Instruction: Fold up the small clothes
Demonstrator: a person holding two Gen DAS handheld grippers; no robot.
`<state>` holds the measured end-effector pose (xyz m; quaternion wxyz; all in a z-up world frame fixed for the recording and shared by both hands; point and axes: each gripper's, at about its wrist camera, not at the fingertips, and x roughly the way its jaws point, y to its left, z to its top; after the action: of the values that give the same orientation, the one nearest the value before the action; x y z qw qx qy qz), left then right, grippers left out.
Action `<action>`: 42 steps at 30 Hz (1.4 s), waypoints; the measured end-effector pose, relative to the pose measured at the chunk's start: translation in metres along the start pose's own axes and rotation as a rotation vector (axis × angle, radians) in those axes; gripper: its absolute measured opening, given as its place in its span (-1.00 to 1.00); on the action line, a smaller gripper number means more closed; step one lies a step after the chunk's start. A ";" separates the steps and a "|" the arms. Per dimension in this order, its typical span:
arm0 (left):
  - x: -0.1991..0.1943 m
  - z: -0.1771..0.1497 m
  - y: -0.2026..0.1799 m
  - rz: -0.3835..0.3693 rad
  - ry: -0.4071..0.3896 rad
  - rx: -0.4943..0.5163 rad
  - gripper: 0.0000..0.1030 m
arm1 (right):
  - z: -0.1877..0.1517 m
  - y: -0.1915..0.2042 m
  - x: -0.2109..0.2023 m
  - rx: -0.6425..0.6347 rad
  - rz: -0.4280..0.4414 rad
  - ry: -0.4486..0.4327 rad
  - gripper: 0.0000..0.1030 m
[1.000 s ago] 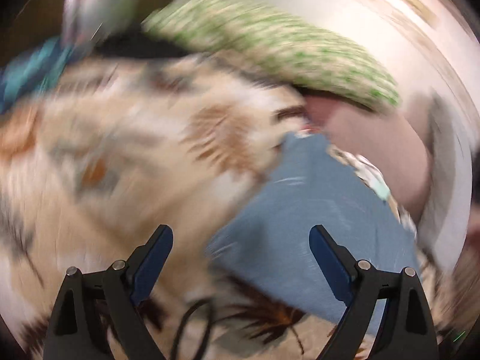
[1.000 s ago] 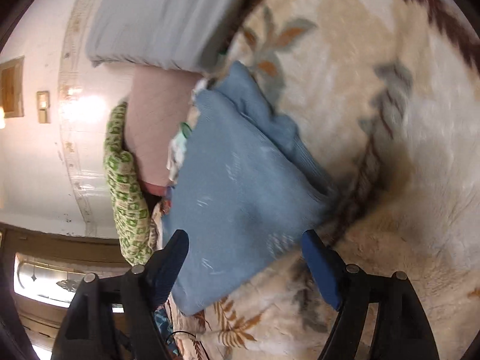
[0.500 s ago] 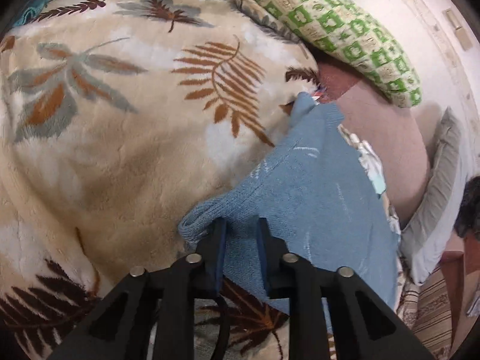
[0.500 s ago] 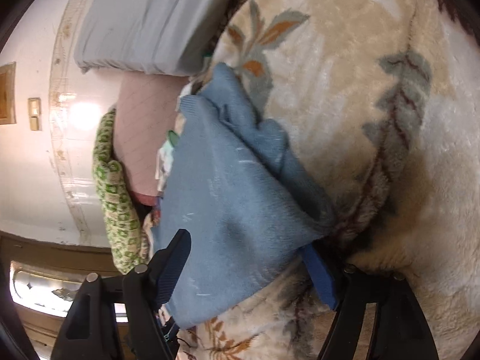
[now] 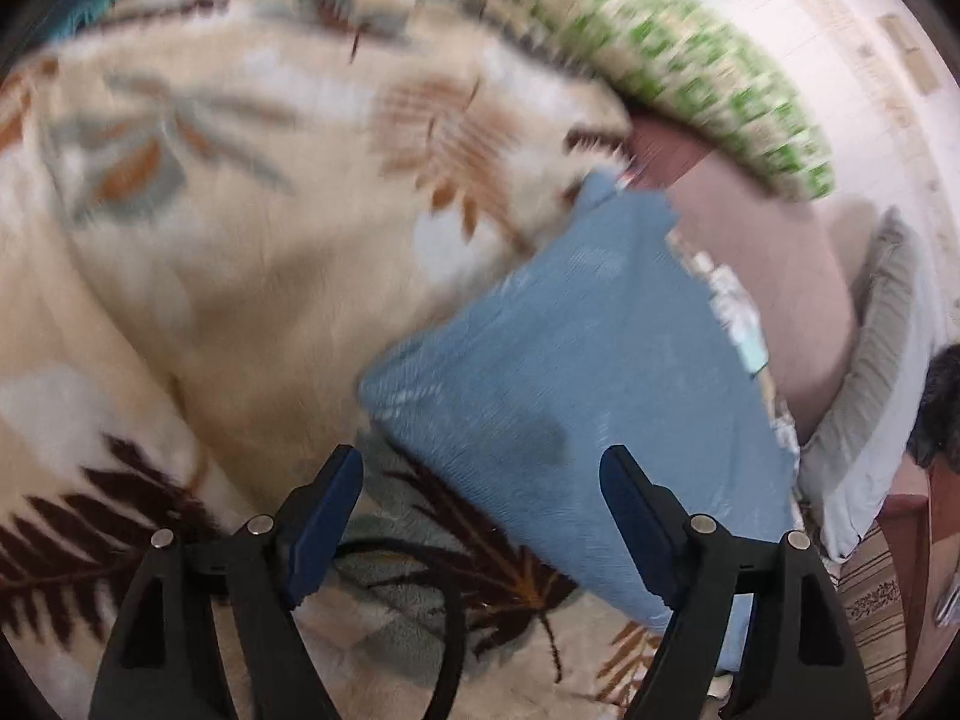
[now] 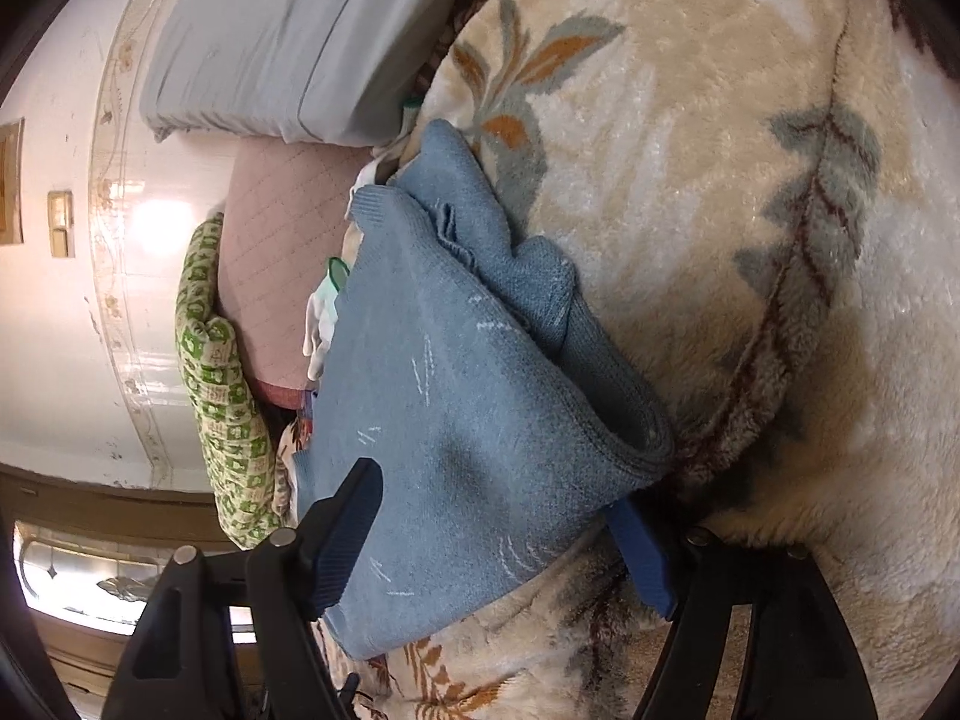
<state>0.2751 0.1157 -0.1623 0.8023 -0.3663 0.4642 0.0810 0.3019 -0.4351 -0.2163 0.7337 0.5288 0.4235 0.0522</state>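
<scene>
A blue knit garment (image 5: 576, 372) lies folded on a cream leaf-patterned blanket (image 5: 240, 240). My left gripper (image 5: 483, 504) is open just in front of the garment's near corner and holds nothing. In the right wrist view the same garment (image 6: 444, 420) lies in a bunched fold with a sleeve part on top. My right gripper (image 6: 498, 534) is open, with its jaws either side of the garment's near edge; the right finger (image 6: 642, 558) is partly under the cloth. The left wrist view is motion-blurred.
A green-and-white patterned pillow (image 5: 660, 54) lies at the far edge of the blanket, also in the right wrist view (image 6: 222, 384). A pink quilted cushion (image 6: 276, 264) and a grey pillow (image 6: 300, 42) lie beside the garment. A small pale printed cloth (image 6: 324, 306) peeks out behind it.
My left gripper was shut on the garment's corner half a second ago; now it is open and has drawn back. My right gripper stayed open and moved closer onto the garment's edge.
</scene>
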 end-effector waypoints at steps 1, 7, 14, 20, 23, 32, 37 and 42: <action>0.001 0.001 -0.001 0.007 -0.019 0.005 0.56 | 0.000 -0.001 -0.001 0.001 0.003 0.000 0.50; 0.005 0.015 -0.011 0.011 -0.021 0.038 -0.84 | 0.001 0.005 -0.003 -0.061 -0.028 0.006 0.00; -0.048 -0.004 -0.049 0.031 -0.197 0.219 -0.85 | -0.006 0.038 -0.035 -0.187 -0.027 -0.064 -0.80; 0.001 0.000 -0.018 0.144 0.011 0.125 -0.74 | -0.008 -0.011 0.001 -0.028 -0.150 0.105 -0.68; -0.041 0.004 -0.020 0.145 -0.142 0.139 -0.49 | -0.008 -0.021 -0.015 0.028 -0.004 0.054 0.02; -0.045 -0.016 -0.113 0.083 -0.246 0.547 0.03 | 0.003 -0.007 -0.015 0.028 0.026 -0.016 0.35; 0.051 -0.039 -0.140 0.347 -0.069 0.817 0.03 | 0.001 0.018 -0.018 -0.089 -0.093 -0.042 0.29; 0.034 -0.042 -0.138 0.225 -0.127 0.777 0.00 | 0.006 0.014 -0.012 -0.090 -0.146 -0.045 0.28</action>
<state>0.3306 -0.0184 -0.1314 0.8943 0.0228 0.4469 0.0094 0.3035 -0.4395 -0.1979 0.7678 0.4643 0.4414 0.0056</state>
